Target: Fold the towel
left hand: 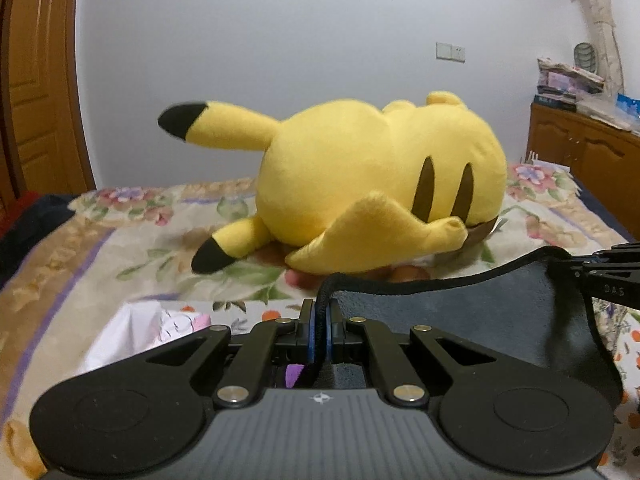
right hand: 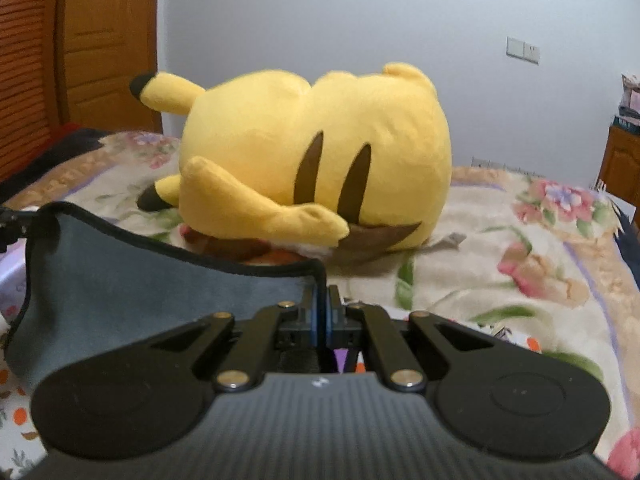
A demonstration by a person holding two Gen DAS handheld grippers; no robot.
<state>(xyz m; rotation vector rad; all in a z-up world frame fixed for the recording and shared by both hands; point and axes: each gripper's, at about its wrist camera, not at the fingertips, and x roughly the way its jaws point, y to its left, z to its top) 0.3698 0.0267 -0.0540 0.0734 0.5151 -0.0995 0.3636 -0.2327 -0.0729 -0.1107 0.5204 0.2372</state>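
Above the floral bed (left hand: 120, 240), at six o'clock from the Pikachu plush (left hand: 372, 184), my left hand-held gripper (left hand: 320, 316) and right hand-held gripper (right hand: 322, 304) each clench a corner of the grey towel (right hand: 120, 280), stretched between them, so I judge every fold remains.

The towel (left hand: 460, 312) is slate grey-blue with a black stitched edge. Each hand-held gripper is black with blue pads: the left hand-held gripper (left hand: 320, 320) and the right hand-held gripper (right hand: 322, 312). Behind the towel, the plush toy (left hand: 372, 184) is bright yellow with black ear tips and two dark brown stripes. The bedspread (right hand: 500, 248) under the toy is cream with pink and purple flowers, green leaves and a tan border. The wall (left hand: 280, 40) behind the toy is pale grey-white, the cabinet (left hand: 592, 160) orange-brown wood
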